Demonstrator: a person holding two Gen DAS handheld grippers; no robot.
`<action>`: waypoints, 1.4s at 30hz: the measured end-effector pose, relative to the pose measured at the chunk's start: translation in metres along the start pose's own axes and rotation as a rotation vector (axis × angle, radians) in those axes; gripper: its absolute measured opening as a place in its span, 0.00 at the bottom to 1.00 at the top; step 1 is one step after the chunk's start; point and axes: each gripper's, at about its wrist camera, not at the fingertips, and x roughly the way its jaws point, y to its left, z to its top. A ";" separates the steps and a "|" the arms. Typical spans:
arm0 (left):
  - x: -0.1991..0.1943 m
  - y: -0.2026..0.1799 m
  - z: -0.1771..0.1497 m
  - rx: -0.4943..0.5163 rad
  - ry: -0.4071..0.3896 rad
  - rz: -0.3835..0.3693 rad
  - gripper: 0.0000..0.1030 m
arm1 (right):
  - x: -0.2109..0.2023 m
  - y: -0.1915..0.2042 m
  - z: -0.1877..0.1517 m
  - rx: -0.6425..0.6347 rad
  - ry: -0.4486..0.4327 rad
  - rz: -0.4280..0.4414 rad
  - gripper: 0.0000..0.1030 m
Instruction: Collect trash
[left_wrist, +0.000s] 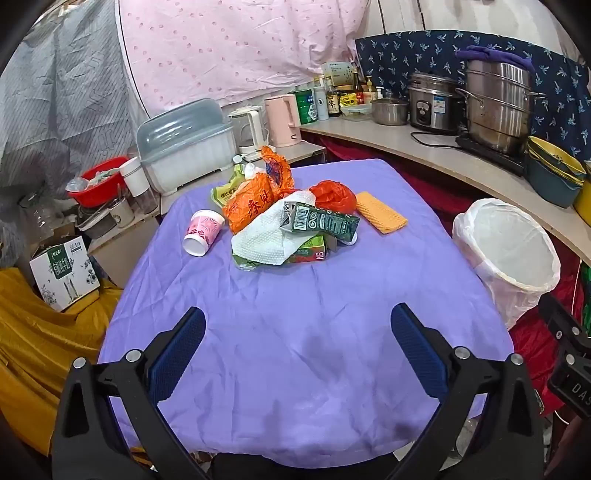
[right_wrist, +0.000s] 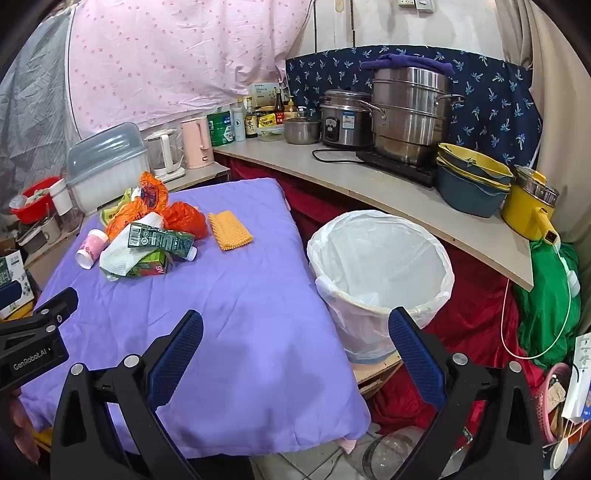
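Observation:
A heap of trash lies at the far middle of the purple-covered table (left_wrist: 295, 350): a pink paper cup (left_wrist: 203, 232) on its side, an orange wrapper (left_wrist: 255, 203), a white paper towel (left_wrist: 266, 236), a dark green carton (left_wrist: 321, 219), a green-red box (left_wrist: 310, 253), a red plastic bag (left_wrist: 332, 195) and an orange cloth (left_wrist: 380, 212). The heap also shows in the right wrist view, with the carton (right_wrist: 160, 236) on top. A white-lined trash bin (left_wrist: 509, 254) (right_wrist: 384, 266) stands right of the table. My left gripper (left_wrist: 297, 354) and right gripper (right_wrist: 295, 354) are open, empty, near the table's front edge.
A curved counter (right_wrist: 369, 184) behind the bin holds steel pots (right_wrist: 410, 114), a rice cooker, stacked basins (right_wrist: 472, 184) and a yellow pot. Kettles and a dish box (left_wrist: 188, 147) stand behind the table. A cardboard box (left_wrist: 64, 273) sits at the left.

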 end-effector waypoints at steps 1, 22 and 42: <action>0.000 0.000 0.000 -0.001 -0.003 -0.001 0.93 | 0.000 0.000 0.000 0.000 0.009 0.000 0.93; -0.006 -0.005 0.003 0.000 -0.022 0.003 0.93 | -0.006 -0.006 -0.003 0.019 -0.011 -0.009 0.93; -0.009 -0.002 0.003 -0.012 -0.023 -0.002 0.93 | -0.005 -0.005 -0.004 0.020 -0.010 -0.005 0.93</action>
